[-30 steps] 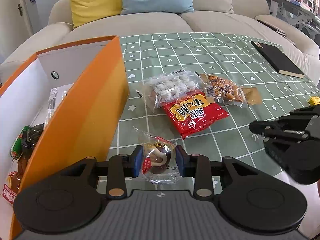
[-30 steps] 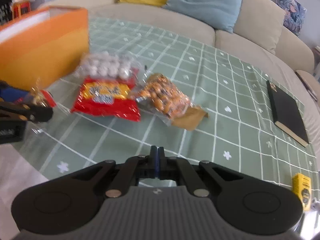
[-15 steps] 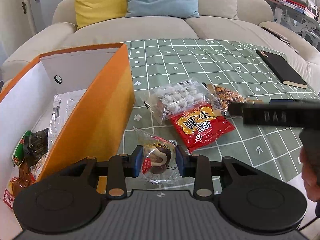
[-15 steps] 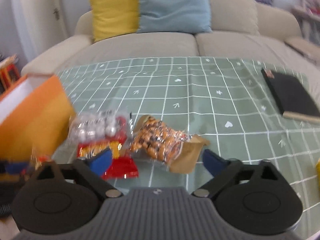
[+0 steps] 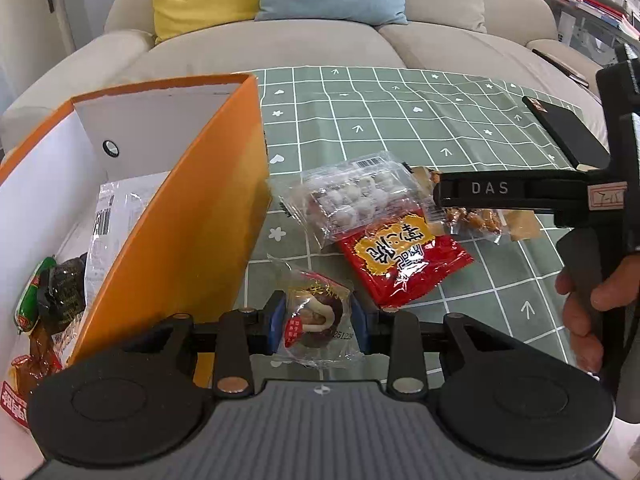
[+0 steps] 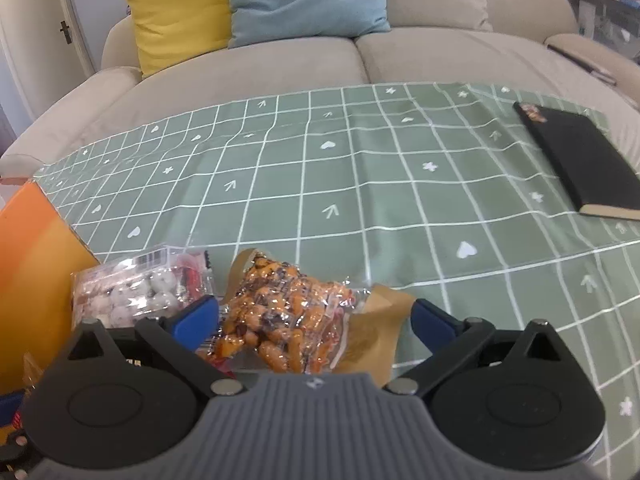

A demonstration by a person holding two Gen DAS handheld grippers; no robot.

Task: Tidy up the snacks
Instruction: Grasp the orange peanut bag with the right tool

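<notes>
Left wrist: left tongs [image 5: 318,322] pinching candy [image 5: 314,316], lower centre | right tongs [image 6: 314,316] spread round nuts [image 6: 276,320] | risk: slick wrappers slip, candy misses box [image 5: 192,216].

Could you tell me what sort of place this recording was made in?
Most likely a home living room: a beige sofa with yellow and blue cushions stands behind a low table under a green tablecloth.

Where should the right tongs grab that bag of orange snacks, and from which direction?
Probably across the bulging middle of the orange snack bag, coming down from above. It lies flat on the tablecloth, already between the open right tongs. Its flat tan end looks flimsy, and the bag's left edge crowds the white-ball pack.
</notes>
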